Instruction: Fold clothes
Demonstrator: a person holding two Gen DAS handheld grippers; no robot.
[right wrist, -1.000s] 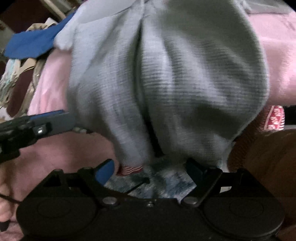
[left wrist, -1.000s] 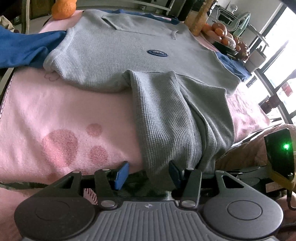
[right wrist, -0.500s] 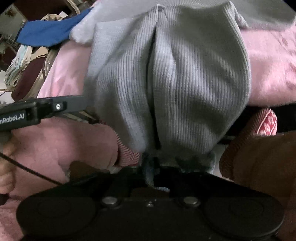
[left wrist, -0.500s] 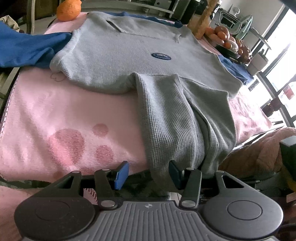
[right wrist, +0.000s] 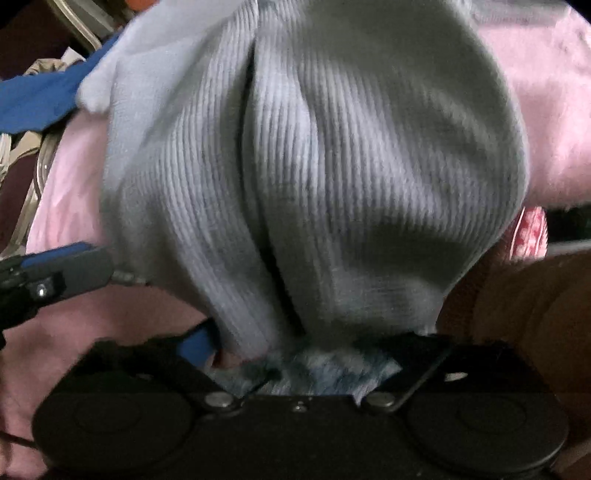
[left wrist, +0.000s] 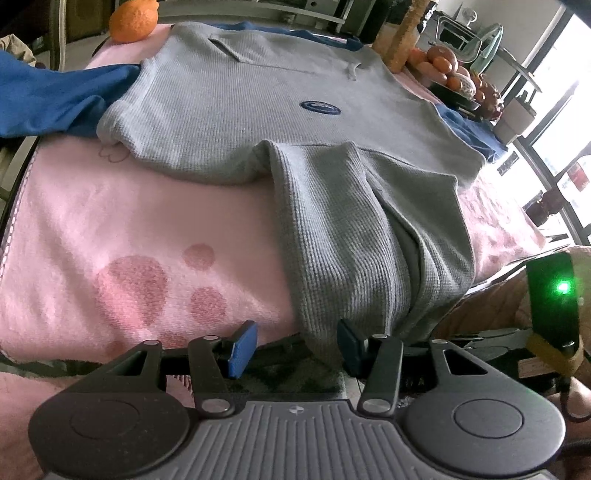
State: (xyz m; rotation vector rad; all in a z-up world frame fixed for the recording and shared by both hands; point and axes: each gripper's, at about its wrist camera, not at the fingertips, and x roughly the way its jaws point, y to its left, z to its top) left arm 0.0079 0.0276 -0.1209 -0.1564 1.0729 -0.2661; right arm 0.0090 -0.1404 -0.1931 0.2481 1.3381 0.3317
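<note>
A grey waffle-knit sweater (left wrist: 280,110) with a blue oval badge lies flat on the pink blanket (left wrist: 110,236). Its sleeve (left wrist: 354,236) hangs over the near table edge. My left gripper (left wrist: 295,345) is open just below that edge, with the sleeve's end between its blue pads without being pinched. In the right wrist view the sleeve (right wrist: 332,166) fills the frame, blurred. My right gripper (right wrist: 303,350) is open right under the sleeve cuff, jaws apart on either side of it. The left gripper shows at the left edge there (right wrist: 55,273).
A blue garment (left wrist: 48,96) lies at the left beside the sweater. An orange (left wrist: 133,20) sits at the far left corner. A bowl of fruit (left wrist: 454,81) and a windowed wall stand at the far right. Brown fabric (right wrist: 517,314) hangs below the table edge.
My right gripper shut on the sleeve's end half a second ago and has opened again, close under the cuff. The left gripper stayed open at the table edge, shifting slightly.
</note>
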